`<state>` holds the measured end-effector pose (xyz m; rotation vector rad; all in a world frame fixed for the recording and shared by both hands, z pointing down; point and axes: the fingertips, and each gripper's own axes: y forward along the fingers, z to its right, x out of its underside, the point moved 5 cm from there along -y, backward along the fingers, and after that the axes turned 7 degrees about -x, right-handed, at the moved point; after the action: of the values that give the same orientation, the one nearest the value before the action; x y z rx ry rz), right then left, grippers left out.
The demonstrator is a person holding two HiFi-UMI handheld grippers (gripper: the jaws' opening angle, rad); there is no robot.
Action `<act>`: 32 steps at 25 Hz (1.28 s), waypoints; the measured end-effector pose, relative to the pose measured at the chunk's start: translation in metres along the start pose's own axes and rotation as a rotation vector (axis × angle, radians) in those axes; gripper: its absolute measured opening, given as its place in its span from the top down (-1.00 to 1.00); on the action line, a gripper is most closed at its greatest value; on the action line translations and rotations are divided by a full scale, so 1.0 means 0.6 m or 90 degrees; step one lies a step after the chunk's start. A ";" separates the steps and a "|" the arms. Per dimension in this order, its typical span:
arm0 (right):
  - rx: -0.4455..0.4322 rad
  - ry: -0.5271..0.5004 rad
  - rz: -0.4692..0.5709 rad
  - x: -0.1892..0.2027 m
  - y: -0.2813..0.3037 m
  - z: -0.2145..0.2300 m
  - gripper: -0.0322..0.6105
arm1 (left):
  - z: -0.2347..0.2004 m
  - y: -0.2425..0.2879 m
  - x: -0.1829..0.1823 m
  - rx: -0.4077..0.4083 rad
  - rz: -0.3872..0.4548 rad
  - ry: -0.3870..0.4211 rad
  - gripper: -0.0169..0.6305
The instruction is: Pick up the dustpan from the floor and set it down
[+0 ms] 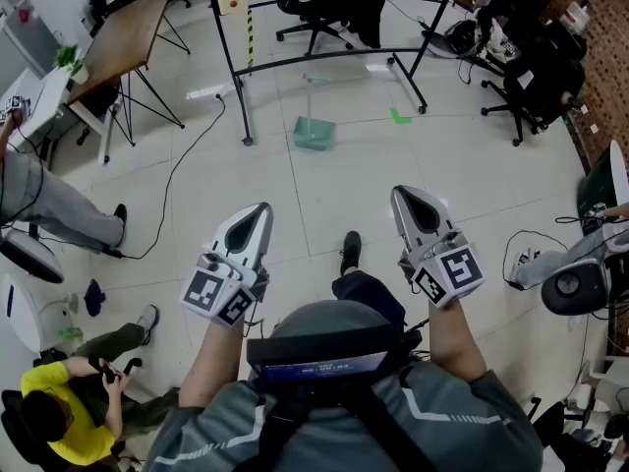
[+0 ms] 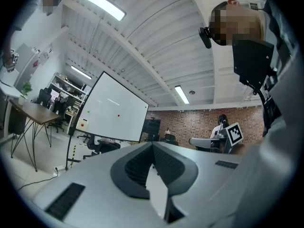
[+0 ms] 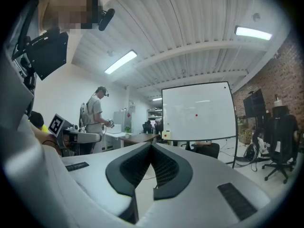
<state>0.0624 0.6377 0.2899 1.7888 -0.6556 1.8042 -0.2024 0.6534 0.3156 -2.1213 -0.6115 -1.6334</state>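
Observation:
The green dustpan (image 1: 314,132) stands on the tiled floor well ahead of me, its thin handle (image 1: 315,85) rising upright, just in front of a black whiteboard stand. My left gripper (image 1: 260,211) and right gripper (image 1: 405,197) are held level at waist height, far short of the dustpan. In the left gripper view the left gripper (image 2: 152,145) has its jaws meeting at the tips with nothing between them. The right gripper (image 3: 151,147) looks the same in its own view, shut and empty. Neither gripper view shows the dustpan.
The black whiteboard stand (image 1: 334,59) spans the floor behind the dustpan. A wooden table (image 1: 128,29) stands at the far left, with a cable (image 1: 182,160) trailing from it. Office chairs (image 1: 516,87) crowd the right. A person in yellow (image 1: 59,416) sits at the lower left. My own shoe (image 1: 350,252) shows between the grippers.

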 end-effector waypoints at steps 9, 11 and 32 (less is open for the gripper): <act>-0.082 0.023 0.014 0.016 0.182 0.263 0.86 | -0.090 0.251 -0.008 -0.089 0.019 -0.001 0.86; -0.101 0.023 0.020 0.005 0.231 0.329 0.86 | -0.117 0.319 -0.024 -0.108 0.025 -0.001 0.86; -0.129 0.045 0.060 -0.058 0.554 0.718 0.86 | -0.308 0.807 -0.108 -0.113 0.001 0.041 0.86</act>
<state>0.1675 0.1035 0.2666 1.5780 -0.8748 1.7826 -0.0935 0.1440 0.2768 -2.1803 -0.4605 -1.8066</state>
